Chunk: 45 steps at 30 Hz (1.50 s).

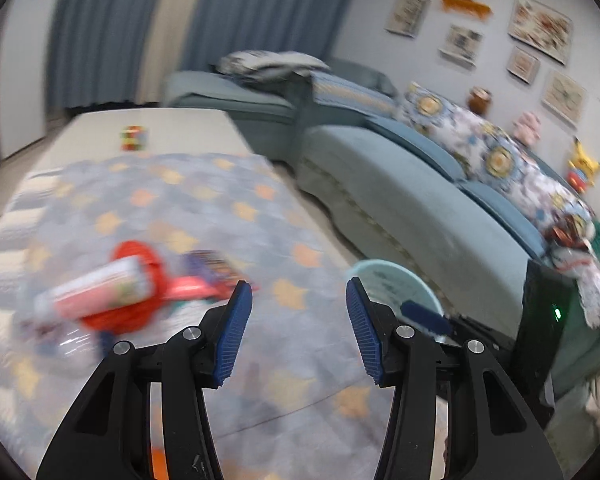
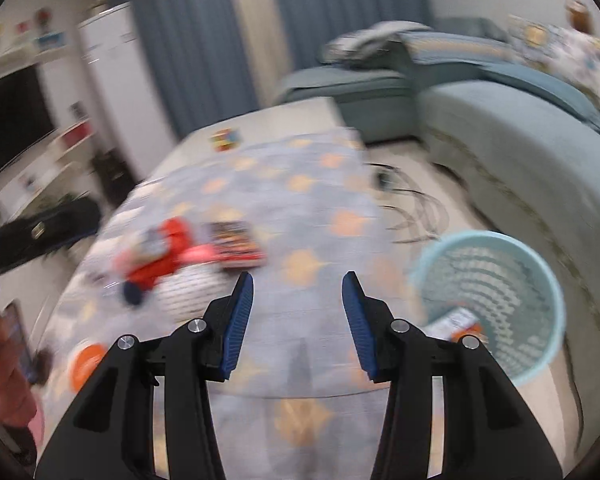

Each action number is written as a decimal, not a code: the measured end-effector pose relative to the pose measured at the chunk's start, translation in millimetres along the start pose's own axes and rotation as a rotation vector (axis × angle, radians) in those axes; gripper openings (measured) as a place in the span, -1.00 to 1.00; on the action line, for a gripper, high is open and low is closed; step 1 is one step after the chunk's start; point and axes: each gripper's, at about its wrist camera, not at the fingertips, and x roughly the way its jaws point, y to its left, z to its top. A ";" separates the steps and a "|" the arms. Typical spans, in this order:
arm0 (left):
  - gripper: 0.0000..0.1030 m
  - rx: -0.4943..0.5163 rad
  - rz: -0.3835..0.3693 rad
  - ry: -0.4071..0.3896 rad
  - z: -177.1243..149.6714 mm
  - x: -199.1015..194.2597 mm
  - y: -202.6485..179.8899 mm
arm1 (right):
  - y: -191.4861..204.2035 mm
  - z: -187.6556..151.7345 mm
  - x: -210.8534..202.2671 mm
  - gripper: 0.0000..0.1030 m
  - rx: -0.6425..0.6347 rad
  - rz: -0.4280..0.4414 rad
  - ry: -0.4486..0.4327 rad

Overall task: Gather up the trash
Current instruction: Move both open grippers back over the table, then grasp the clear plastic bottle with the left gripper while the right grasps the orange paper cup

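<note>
Both views are blurred by motion. A pile of trash lies on the patterned tablecloth: a red wrapper (image 1: pixel 140 284) with a pink-labelled plastic bottle (image 1: pixel 88 294) across it, and a dark printed packet (image 2: pixel 236 244). The red wrapper also shows in the right wrist view (image 2: pixel 160 256). My left gripper (image 1: pixel 299 330) is open and empty, right of the pile. My right gripper (image 2: pixel 298 322) is open and empty over the cloth. A light blue mesh bin (image 2: pixel 496 300) stands on the floor to the right with a white and orange carton (image 2: pixel 456 322) inside. The bin's rim (image 1: pixel 384 268) shows behind my left gripper's right finger.
A Rubik's cube (image 1: pixel 134 138) sits at the table's far end. A blue-grey sofa (image 1: pixel 400 196) with cushions runs along the right. Cables (image 2: pixel 416 204) lie on the floor beside the table. An orange lid (image 2: pixel 86 364) lies at the cloth's near left. A black device (image 1: pixel 540 320) stands at right.
</note>
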 end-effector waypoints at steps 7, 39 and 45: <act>-0.07 -0.137 0.280 -0.012 -27.3 -47.7 75.8 | 87.7 -25.7 31.9 0.15 -0.131 0.216 0.094; 0.50 -0.702 0.413 0.130 -49.1 32.3 263.5 | 170.4 -73.9 108.0 -0.02 -0.460 0.569 0.509; 0.58 -0.629 0.451 0.189 -39.1 57.2 257.8 | 153.8 -71.1 85.6 -0.08 -0.453 0.457 0.436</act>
